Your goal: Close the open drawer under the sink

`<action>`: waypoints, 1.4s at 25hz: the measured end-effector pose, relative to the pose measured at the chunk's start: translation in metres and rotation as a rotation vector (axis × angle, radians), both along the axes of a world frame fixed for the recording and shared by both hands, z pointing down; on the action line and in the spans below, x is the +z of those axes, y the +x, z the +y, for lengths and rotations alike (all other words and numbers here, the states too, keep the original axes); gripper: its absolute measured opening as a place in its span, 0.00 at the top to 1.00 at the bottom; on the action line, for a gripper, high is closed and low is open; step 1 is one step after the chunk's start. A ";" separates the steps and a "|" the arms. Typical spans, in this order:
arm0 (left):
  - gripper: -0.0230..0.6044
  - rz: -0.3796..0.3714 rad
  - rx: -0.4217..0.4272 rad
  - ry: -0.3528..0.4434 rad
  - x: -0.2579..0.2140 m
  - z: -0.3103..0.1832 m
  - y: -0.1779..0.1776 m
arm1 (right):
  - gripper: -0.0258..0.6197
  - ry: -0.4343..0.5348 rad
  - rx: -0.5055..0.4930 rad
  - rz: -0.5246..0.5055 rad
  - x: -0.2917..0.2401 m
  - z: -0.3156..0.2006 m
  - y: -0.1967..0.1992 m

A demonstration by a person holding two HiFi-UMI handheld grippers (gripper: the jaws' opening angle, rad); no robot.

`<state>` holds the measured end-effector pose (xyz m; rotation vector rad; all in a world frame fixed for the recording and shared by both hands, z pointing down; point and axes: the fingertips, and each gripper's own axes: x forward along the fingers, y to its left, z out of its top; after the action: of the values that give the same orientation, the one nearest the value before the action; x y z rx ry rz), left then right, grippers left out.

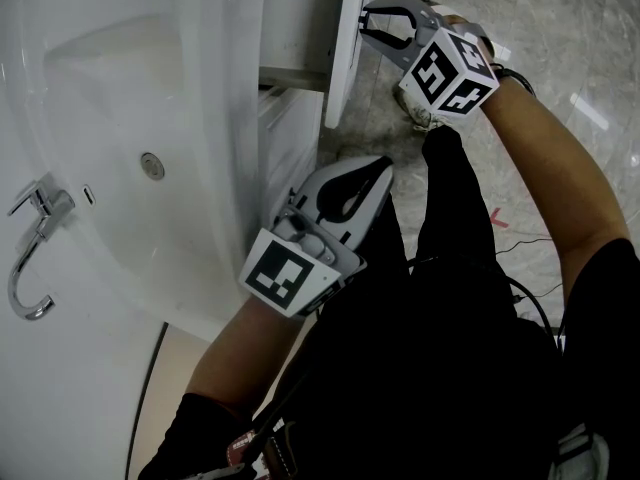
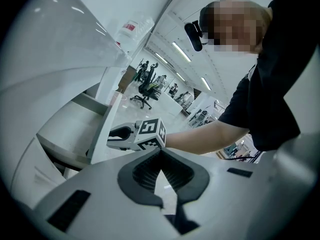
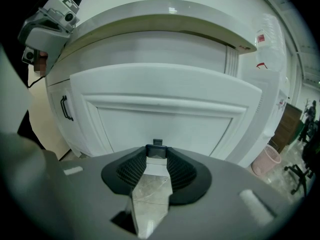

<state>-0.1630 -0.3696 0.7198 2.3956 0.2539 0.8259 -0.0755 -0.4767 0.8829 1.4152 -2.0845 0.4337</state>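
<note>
Head view: the right tool [image 1: 364,23] is pinching the dark handle [image 3: 157,152] of the open drawer [image 1: 345,58] jutting from under the sink [image 1: 120,78] straight ahead, while the left tool [image 1: 385,165], pressed together, is hanging farther back.

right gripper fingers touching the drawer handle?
Cannot tell. The right gripper view puts the dark drawer handle between the fingers, but shows neither a press nor a gap plainly. In the head view it is hidden.

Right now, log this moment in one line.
drawer open | right hand-held gripper closed on drawer handle | left hand-held gripper shut, empty
</note>
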 end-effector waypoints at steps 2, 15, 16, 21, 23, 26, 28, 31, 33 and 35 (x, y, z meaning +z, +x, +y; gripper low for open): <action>0.96 0.005 0.002 -0.002 -0.002 0.000 -0.002 | 0.77 -0.002 0.003 0.004 -0.002 -0.003 -0.001; 0.96 0.015 -0.007 -0.033 -0.005 -0.009 -0.018 | 0.77 -0.004 -0.009 0.000 0.000 -0.042 -0.018; 0.96 0.016 -0.008 -0.034 -0.006 -0.009 -0.019 | 0.77 -0.004 -0.010 0.000 0.000 -0.043 -0.019; 0.96 0.017 -0.017 -0.034 -0.007 -0.012 -0.020 | 0.77 0.002 -0.010 -0.001 0.000 -0.051 -0.021; 0.96 0.016 -0.018 -0.032 -0.006 -0.012 -0.021 | 0.77 0.003 -0.012 -0.001 0.000 -0.053 -0.021; 0.96 0.018 -0.018 -0.028 -0.006 -0.011 -0.023 | 0.77 0.004 -0.010 0.001 0.000 -0.055 -0.022; 0.96 0.018 -0.018 -0.027 -0.006 -0.010 -0.024 | 0.77 0.006 -0.007 0.001 0.001 -0.056 -0.022; 0.96 0.017 -0.017 -0.029 -0.005 -0.009 -0.026 | 0.77 0.009 -0.005 -0.001 0.001 -0.058 -0.023; 0.96 0.019 -0.019 -0.028 -0.005 -0.010 -0.027 | 0.77 0.011 -0.006 -0.002 0.001 -0.060 -0.024; 0.96 0.018 -0.021 -0.028 -0.005 -0.011 -0.028 | 0.77 0.008 -0.007 -0.004 0.002 -0.062 -0.024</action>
<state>-0.1906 -0.3801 0.7152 2.3767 0.2453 0.7872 -0.0997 -0.5389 0.8848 1.4125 -2.0959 0.4255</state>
